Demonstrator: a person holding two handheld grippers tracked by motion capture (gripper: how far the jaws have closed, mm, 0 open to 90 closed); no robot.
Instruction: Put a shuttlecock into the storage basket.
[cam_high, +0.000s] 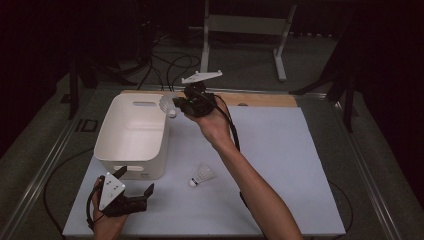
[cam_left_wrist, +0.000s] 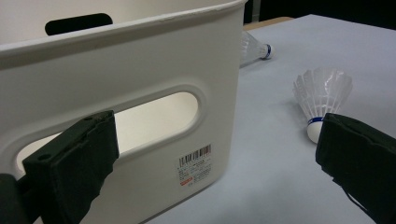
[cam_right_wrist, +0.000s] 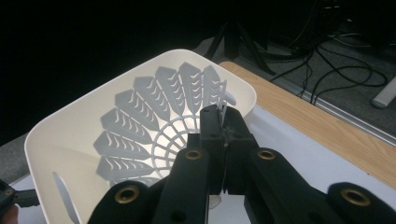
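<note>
White plastic, high view: bin (cam_high: 131, 137) sits at 9 o'clock on the pale mat (cam_high: 280, 150), its near wall close to the mat's front edge.
Open room, high view: mat bare from centre out to 3 o'clock; a wooden strip (cam_high: 260, 99) borders it at 12 o'clock.
Right gripper, high view: right gripper (cam_high: 181, 106) raised at 12 o'clock beside the bin's far right corner, jaws pinched on a held shuttlecock (cam_high: 167, 104) that hangs over the bin's rim.
Loose item, high view: second shuttlecock (cam_high: 201, 176) lies on the mat at 6 o'clock, well apart from both grippers, cork toward the front edge.
Left gripper, high view: left gripper (cam_high: 145, 192) at 7 o'clock, just in front of the bin's near wall, jaws spread.
Left gripper view: jaws wide apart; the bin (cam_left_wrist: 140, 93) with its handle slot (cam_left_wrist: 159, 116) and barcode label (cam_left_wrist: 195, 164) stands close ahead; the second shuttlecock (cam_left_wrist: 322, 100) stands at 2 o'clock just beyond the right jaw; another shuttlecock (cam_left_wrist: 254, 46) at 12 o'clock past the bin's corner.
Right gripper view: right gripper (cam_right_wrist: 223, 122) jaws closed to a narrow slit on the feather edge of the held shuttlecock (cam_right_wrist: 154, 121), whose skirt fans out above the bin (cam_right_wrist: 65, 135) opening; wooden strip (cam_right_wrist: 317, 121) at 3 o'clock.
</note>
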